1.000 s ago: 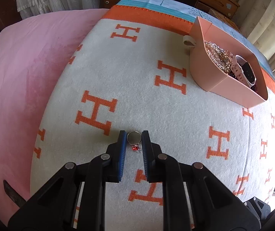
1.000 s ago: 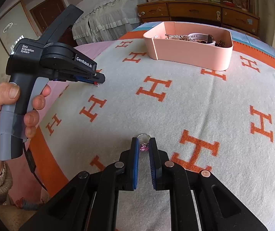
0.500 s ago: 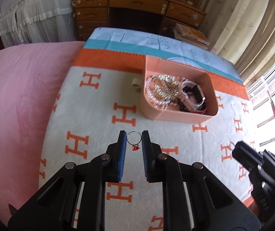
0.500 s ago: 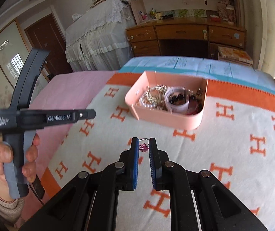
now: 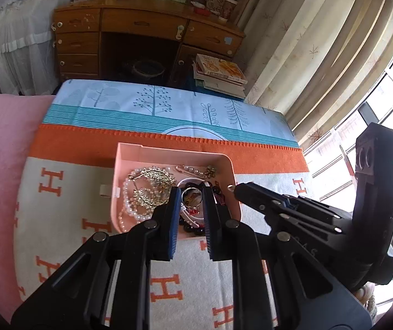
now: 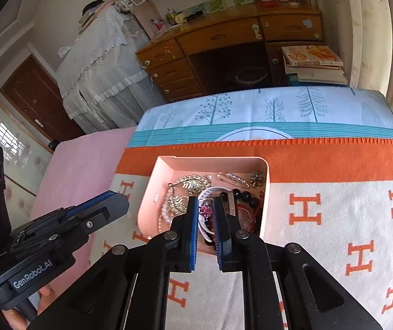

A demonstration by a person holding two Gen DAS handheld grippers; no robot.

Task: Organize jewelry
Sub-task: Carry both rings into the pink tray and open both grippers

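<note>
Over the pink tray (image 5: pixel 144 152), our left gripper (image 5: pixel 191 192) pinches a light, slippery ring with a red charm (image 5: pixel 191 192); our right gripper (image 6: pixel 205 209), at 3 o'clock, pinches a pink-stone ring (image 6: pixel 204 210) by its thin stiff band.

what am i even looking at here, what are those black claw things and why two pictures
Those black claws are hand-held grippers, one in each of a person's hands, each carrying a fisheye camera that looks along its two fingers. That is why there are two pictures: one from each gripper.

The left gripper pinches a silver ring with a red charm. The right gripper pinches a ring with a pink stone. Both hang above a pink tray that rests on a white blanket with orange H letters on a bed. The tray already holds a pearl necklace, gold leaf-shaped pieces, a brooch pin and dark beads.
</note>
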